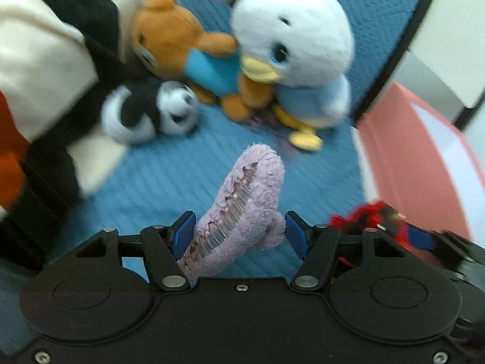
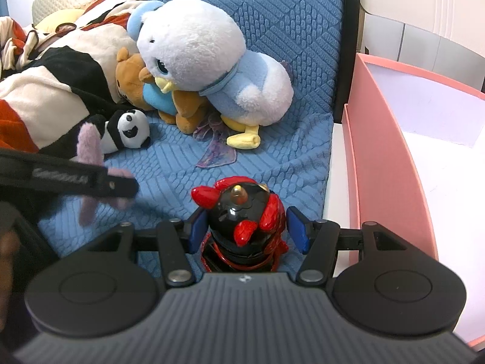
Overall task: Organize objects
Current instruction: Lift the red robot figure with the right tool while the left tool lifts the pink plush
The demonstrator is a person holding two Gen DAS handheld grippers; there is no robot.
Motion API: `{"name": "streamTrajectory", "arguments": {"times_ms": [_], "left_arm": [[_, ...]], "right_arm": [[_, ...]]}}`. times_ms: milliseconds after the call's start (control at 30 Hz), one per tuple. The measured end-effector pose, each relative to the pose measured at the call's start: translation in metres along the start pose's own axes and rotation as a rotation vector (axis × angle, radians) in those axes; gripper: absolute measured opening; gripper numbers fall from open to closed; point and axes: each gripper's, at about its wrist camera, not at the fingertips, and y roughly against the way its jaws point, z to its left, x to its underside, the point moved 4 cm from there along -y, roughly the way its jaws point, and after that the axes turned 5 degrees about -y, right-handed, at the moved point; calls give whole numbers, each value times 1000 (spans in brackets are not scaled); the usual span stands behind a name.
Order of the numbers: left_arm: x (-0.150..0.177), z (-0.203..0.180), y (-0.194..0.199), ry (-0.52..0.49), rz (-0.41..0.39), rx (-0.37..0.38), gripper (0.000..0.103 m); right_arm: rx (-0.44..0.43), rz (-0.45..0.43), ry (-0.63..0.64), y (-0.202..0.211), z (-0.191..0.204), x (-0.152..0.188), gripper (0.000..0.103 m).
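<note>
The left gripper (image 1: pixel 236 232) has a fuzzy lilac hair clip (image 1: pixel 242 206) between its blue pads; the left pad touches it, but a gap shows at the right pad, so whether the jaws are gripping it cannot be told. The right gripper (image 2: pixel 244 229) has a red and black toy figure (image 2: pixel 242 224) between its jaws; the left pad touches the toy and the right pad stands just off it, so a firm grip cannot be confirmed. Both are above a blue quilted cover (image 2: pixel 182 163). To the right stands a pink box (image 2: pixel 391 157). Farther on lie a small panda (image 2: pixel 127 130), a sheer purple scrap (image 2: pixel 216 154), a brown bear (image 2: pixel 133 82) and a big white and blue duck (image 2: pixel 206 57), the duck leaning on the bear beside a patterned blanket (image 2: pixel 48 91)
</note>
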Motion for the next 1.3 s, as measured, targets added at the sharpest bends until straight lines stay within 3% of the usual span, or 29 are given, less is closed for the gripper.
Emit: {"name": "streamTrajectory", "arguments": {"times_ms": [133,367,500,633,767,1000,1167,1233,1300], "left_arm": [[3,1,-8,44,40,54,62],[-4,11,-32,82,88,53,62],[-11,12,-36,68,70,43,63],[-13,11,-33,48,54,53,71],[-13,6,-34,3,57,38,72],[-11,-5,-42,-60,70,3,72],[-14,-9,-46,-99,55,-20,68],[-15,-9,-47,-101,53,-26,61],[-15,-9,-49,-105,54,-36,53]], "right_arm": [[6,-3,10,0,1,1,60],[20,-10,22,-2,3,0,60],[23,-17,28,-2,3,1,60],[4,-28,6,-1,0,2,64],[13,-29,-17,-4,-1,2,71],[11,2,-38,-15,0,6,71],[-11,-5,-59,-18,1,7,70],[3,-3,-54,-19,1,7,62],[17,3,-40,-19,2,7,60]]}}
